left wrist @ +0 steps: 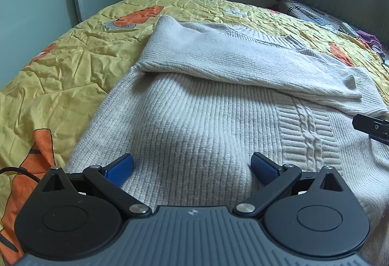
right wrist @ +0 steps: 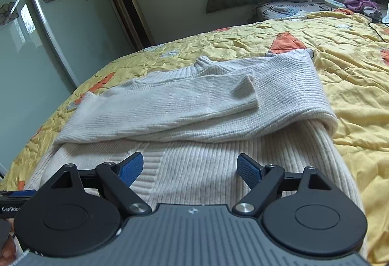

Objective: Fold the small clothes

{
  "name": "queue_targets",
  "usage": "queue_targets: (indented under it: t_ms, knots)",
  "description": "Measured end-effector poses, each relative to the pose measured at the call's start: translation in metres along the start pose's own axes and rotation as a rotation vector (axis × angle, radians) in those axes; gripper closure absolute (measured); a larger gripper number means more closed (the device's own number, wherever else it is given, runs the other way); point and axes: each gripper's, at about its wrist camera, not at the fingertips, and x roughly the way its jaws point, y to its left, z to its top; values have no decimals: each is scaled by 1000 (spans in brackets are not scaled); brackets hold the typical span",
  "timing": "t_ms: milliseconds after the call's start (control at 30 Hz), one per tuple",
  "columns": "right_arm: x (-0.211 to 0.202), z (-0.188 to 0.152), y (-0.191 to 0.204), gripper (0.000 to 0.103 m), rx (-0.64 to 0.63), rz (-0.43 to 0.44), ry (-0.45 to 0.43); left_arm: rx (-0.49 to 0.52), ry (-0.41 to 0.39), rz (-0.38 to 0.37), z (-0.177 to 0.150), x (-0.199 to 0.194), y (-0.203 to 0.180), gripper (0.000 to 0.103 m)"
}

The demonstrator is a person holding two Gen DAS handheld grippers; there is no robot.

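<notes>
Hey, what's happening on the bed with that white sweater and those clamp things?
A person is folding a cream knit sweater on a yellow quilt, using a handheld two-finger tool in each hand. Both sleeves are already folded across the chest. The left gripper and the right gripper hover over the lower part of the sweater, fingers spread open and holding nothing. The bottom half has not yet been folded up.

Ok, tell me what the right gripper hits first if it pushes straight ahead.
Probably the folded sleeves lying across the sweater; the right gripper, jaws open, hangs over the ribbed body, though its height above the knit is unclear.
</notes>
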Motion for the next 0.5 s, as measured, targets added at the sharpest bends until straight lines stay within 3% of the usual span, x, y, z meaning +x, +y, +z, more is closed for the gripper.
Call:
queue_targets:
  t_ms: [500]
  knots:
    - [-21,-35,3,9,-78,-53,7,60,-84,39,-26,-5,-9,0]
